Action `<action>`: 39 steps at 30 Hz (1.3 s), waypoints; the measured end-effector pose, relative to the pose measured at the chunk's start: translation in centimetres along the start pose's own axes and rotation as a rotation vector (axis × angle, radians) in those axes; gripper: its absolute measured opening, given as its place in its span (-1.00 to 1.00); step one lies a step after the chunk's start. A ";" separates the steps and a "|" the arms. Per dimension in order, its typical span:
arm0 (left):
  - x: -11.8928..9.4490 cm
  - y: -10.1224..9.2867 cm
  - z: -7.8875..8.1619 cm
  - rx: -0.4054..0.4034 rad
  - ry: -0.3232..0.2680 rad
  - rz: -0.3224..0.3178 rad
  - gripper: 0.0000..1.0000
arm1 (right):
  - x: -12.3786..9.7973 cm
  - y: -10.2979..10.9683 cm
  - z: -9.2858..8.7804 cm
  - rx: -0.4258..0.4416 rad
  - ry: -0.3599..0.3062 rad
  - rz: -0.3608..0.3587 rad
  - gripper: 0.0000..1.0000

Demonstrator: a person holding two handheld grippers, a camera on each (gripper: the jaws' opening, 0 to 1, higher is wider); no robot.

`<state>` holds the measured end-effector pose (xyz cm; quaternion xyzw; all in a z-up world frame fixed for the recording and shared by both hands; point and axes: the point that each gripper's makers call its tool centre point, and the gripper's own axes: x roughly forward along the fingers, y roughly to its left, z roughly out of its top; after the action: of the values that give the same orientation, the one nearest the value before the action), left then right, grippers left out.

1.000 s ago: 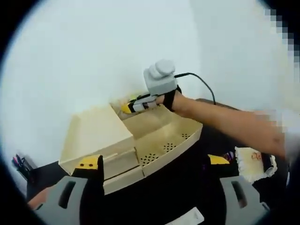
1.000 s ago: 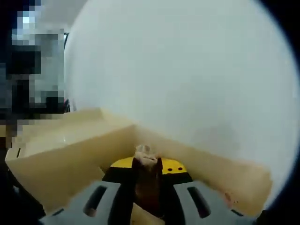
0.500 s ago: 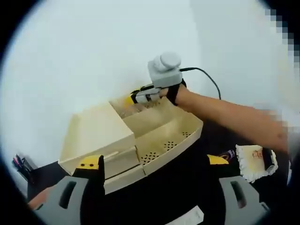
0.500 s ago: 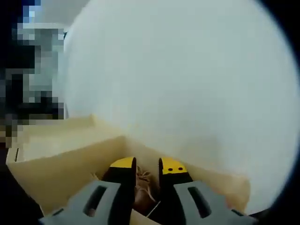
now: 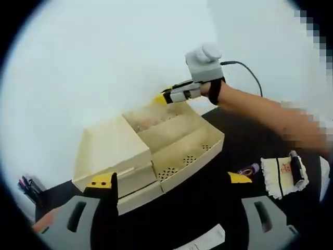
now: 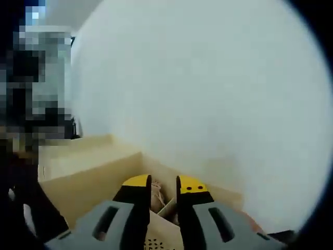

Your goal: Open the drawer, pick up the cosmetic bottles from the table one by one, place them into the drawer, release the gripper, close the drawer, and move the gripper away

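Note:
A cream organizer (image 5: 106,148) stands on the dark table with its drawer (image 5: 200,151) pulled out toward the right. My right gripper (image 5: 162,98) hovers above the drawer's rear compartment (image 5: 151,117), held by a hand coming in from the right. In the right gripper view its jaws (image 6: 163,183) stand slightly open and hold nothing. A pale-capped brown bottle (image 6: 156,194) lies below them in the compartment. A dark bottle (image 5: 295,167) rests on a white cloth (image 5: 278,177) at the right. My left gripper (image 5: 170,180) is wide open, low in front of the organizer.
A small purple item (image 5: 248,170) lies beside the cloth. White paper (image 5: 205,240) sits at the near table edge and pens (image 5: 26,186) at the far left. A white wall (image 6: 208,94) rises right behind the organizer.
The right gripper let go of the brown bottle in the rear compartment and rose up and to the right. The left gripper stayed roughly where it was.

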<state>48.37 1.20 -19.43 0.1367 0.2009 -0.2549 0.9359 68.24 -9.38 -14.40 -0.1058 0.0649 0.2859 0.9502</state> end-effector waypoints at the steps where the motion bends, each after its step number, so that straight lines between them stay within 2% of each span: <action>1: -0.3 0.1 0.3 0.004 -0.008 0.002 0.56 | -0.7 0.1 0.3 -0.011 -0.001 0.000 -0.68; 4: -1.1 -0.1 1.4 0.007 -0.040 -0.006 0.56 | -2.8 0.3 1.4 -0.032 -0.006 0.003 -0.68; 13: -1.6 -0.4 1.2 0.021 -0.049 -0.029 0.56 | -8.5 1.4 3.9 -0.140 -0.013 0.007 -0.67; 17: -1.5 0.1 0.5 0.027 -0.027 -0.020 0.56 | -11.1 2.0 4.2 -0.173 -0.010 0.013 -0.67; 21: -1.9 0.1 -0.1 0.030 -0.012 -0.011 0.56 | -13.2 1.8 4.6 -0.163 -0.019 0.021 -0.63; 26: -1.5 0.5 -0.1 0.052 0.018 -0.019 0.55 | -15.8 2.6 4.6 -0.154 -0.018 0.043 -0.56; 30: -2.1 -0.1 -0.2 0.104 0.028 -0.015 0.50 | -17.7 2.8 4.5 -0.149 -0.024 0.052 -0.55; 31: -2.3 -0.3 -0.1 0.137 0.015 -0.015 0.48 | -18.1 2.7 4.5 -0.140 -0.027 0.054 -0.55; 35: -2.5 -2.1 -0.3 0.136 0.007 -0.058 0.48 | -20.2 3.5 3.9 -0.115 -0.030 0.066 -0.55; 39: -2.5 -4.1 -1.2 0.143 0.032 -0.071 0.49 | -22.2 4.9 2.7 -0.118 -0.027 0.092 -0.55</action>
<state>43.84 -0.73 -19.96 0.1999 0.2017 -0.2995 0.9109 47.29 -16.47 -8.52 -0.1547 0.0401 0.3339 0.9290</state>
